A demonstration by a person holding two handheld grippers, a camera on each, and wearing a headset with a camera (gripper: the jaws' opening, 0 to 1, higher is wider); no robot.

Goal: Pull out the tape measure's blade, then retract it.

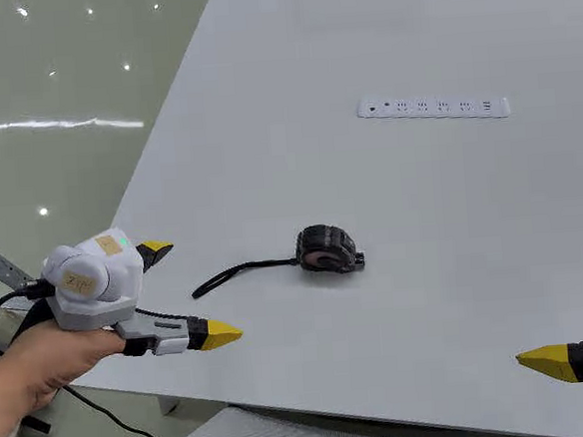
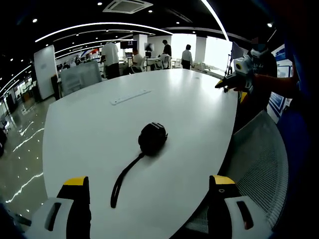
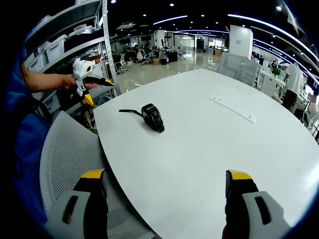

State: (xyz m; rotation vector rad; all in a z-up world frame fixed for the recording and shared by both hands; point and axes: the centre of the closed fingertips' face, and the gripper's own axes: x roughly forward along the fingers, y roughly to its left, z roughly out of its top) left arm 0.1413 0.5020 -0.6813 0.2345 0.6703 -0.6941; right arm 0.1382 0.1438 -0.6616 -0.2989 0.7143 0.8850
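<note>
tape measure (image 1: 326, 248) on white table (image 1: 440, 188), left gripper (image 1: 196, 290) and right gripper (image 1: 563, 310) both spread wide, empty

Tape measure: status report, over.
Left gripper open, right gripper open, both off the tape measure. It sits on the table, blade in. Strap trails toward left gripper; power strip well beyond.

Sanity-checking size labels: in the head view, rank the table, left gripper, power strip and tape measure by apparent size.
1. Table
2. Left gripper, though nearness inflates it
3. Power strip and tape measure: look alike, unranked
</note>
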